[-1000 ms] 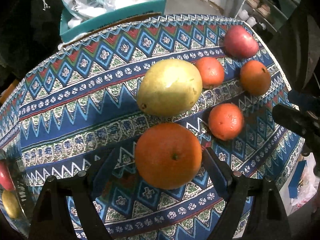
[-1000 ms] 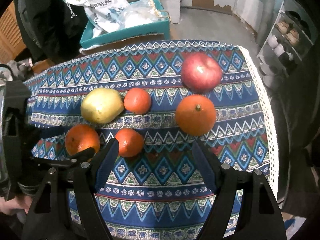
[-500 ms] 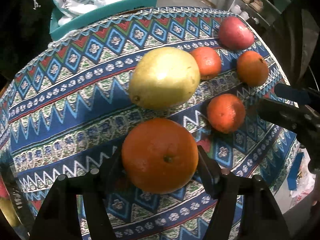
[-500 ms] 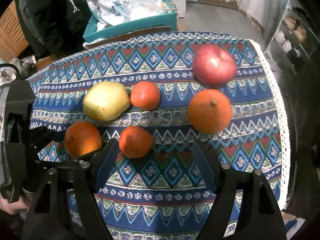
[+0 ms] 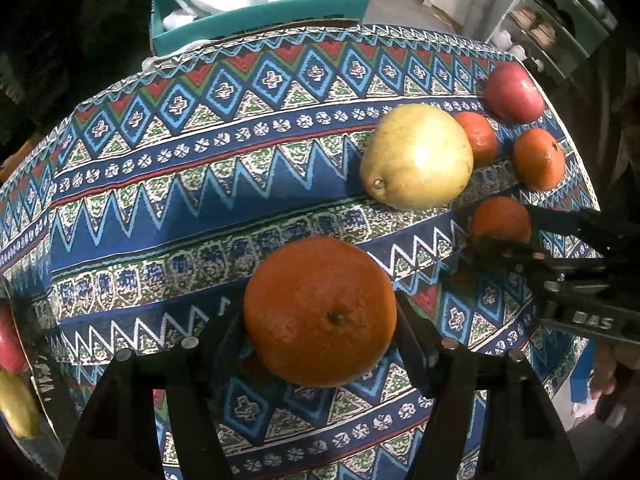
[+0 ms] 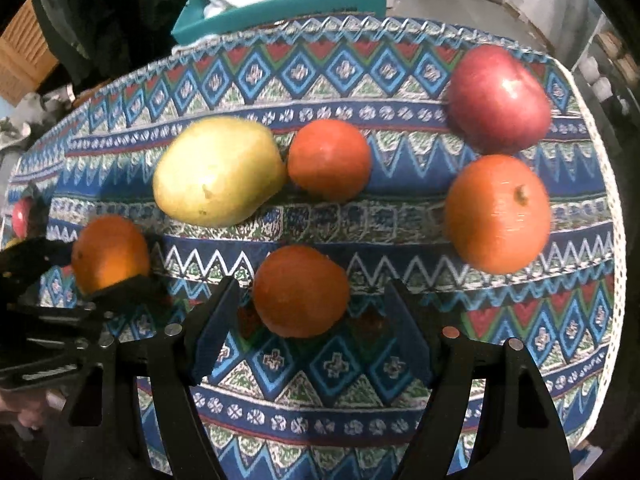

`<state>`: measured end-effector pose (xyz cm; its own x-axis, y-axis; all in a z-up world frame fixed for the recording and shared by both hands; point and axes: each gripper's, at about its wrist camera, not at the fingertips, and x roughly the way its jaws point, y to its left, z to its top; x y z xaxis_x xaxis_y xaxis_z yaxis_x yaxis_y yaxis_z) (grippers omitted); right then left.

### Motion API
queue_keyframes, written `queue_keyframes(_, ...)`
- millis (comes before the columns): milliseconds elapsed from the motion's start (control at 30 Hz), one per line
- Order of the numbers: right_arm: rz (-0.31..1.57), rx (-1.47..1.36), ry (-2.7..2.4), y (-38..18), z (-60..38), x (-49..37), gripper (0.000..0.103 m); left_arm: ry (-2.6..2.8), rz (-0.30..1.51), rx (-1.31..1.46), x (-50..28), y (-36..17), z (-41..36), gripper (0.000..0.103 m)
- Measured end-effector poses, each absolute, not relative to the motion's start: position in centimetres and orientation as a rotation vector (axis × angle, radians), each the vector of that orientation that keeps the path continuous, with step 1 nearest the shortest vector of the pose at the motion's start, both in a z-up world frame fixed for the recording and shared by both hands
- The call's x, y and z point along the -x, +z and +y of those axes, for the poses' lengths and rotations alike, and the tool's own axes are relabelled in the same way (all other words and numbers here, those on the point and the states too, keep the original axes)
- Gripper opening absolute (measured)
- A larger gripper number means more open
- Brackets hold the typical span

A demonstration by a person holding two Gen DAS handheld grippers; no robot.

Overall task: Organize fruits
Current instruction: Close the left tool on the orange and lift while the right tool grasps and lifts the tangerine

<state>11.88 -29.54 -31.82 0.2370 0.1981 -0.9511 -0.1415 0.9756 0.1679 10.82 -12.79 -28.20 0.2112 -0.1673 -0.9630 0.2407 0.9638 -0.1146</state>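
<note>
Pinching a large orange (image 5: 320, 311) from both sides, the left gripper (image 5: 320, 332) is holding it at the near-left part of the patterned worktop (image 5: 200, 208). The right gripper (image 6: 316, 316) is sitting with jaws wide and apart from a smaller orange (image 6: 301, 291) lying between them. Beyond, a yellow pear (image 6: 218, 171) is lying almost against another orange (image 6: 329, 159); a stemmed orange (image 6: 497, 213) and a red apple (image 6: 498, 99) are crowding the worktop's right lace edge. Open cloth is stretching left of the pear. A teal box (image 6: 280, 10) is standing behind the far edge.
</note>
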Motion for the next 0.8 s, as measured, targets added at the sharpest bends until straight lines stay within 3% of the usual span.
queue_keyframes(167,1.311,-0.005,0.227,-32.5,-28.9,-12.0,0.059,-0.284,1.326,-0.065,-10.5,-28.0,-12.7,0.07)
queue_keyframes(233,1.306,-0.02,0.239,-32.4,-28.9,-12.1,0.048,-0.286,1.325,-0.063,-10.4,-27.9,-12.5,0.07)
queue_keyframes(800,1.18,0.006,0.207,-26.5,-27.9,-10.7,0.048,-0.286,1.245,-0.045,-9.5,-23.7,-11.4,0.07)
